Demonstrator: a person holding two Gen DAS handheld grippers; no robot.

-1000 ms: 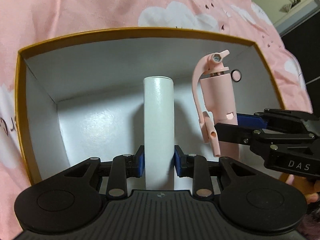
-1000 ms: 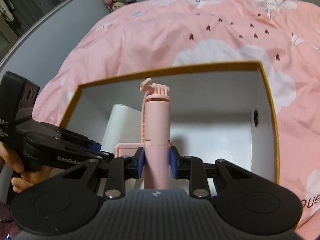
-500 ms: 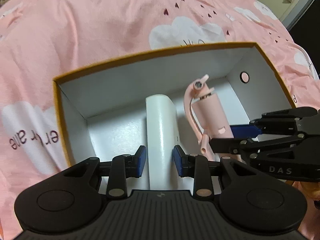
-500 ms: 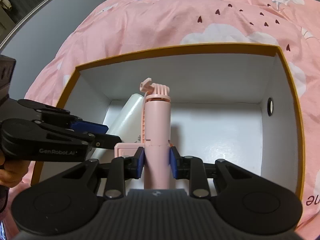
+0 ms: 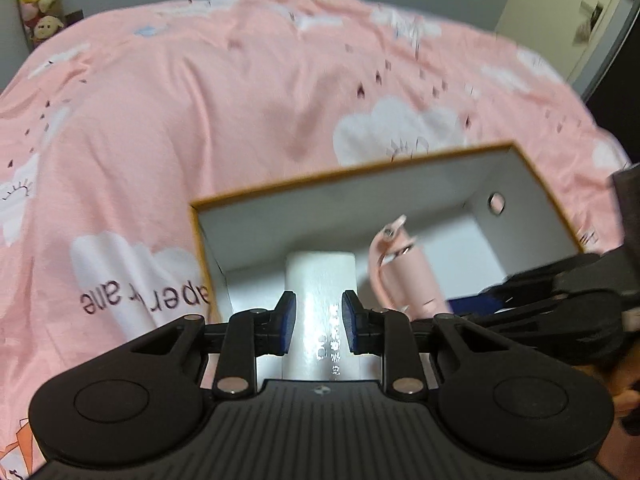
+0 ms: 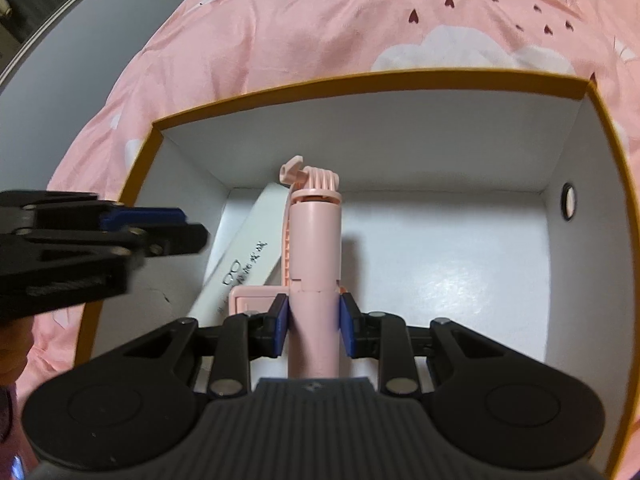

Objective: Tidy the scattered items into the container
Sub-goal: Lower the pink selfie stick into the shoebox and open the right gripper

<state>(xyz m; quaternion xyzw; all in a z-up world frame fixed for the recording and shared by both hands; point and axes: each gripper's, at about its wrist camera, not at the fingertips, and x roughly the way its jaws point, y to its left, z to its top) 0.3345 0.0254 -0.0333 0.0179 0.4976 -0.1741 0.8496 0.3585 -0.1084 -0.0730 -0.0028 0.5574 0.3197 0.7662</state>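
Left gripper [image 5: 318, 322]: pads stand apart either side of the white tube [image 5: 320, 280], a thin gap showing on each side, so no grip on it. Tube lies in the box [image 5: 332, 176], along the left wall in the right wrist view, printed lettering facing up. Right gripper [image 6: 314, 322]: blue pads pressed flat against the lower barrel of the pink stick [image 6: 316, 248], clamped. Stick is inside the box mouth, head end pointing toward the far wall; cannot tell whether it touches the floor. Stick is pale pink plastic, round barrel, ribbed knob and thumbscrew at the top, a folded clamp bracket low on its left side, a thin strap running down that same side. Box: white inside, mustard rim, a round hole in the right wall, sitting on a pink cloud-print quilt [image 5: 200, 100]. Progress, by my reading: tube delivered, stick nearly so, release left to do. No other loose items visible on the quilt.
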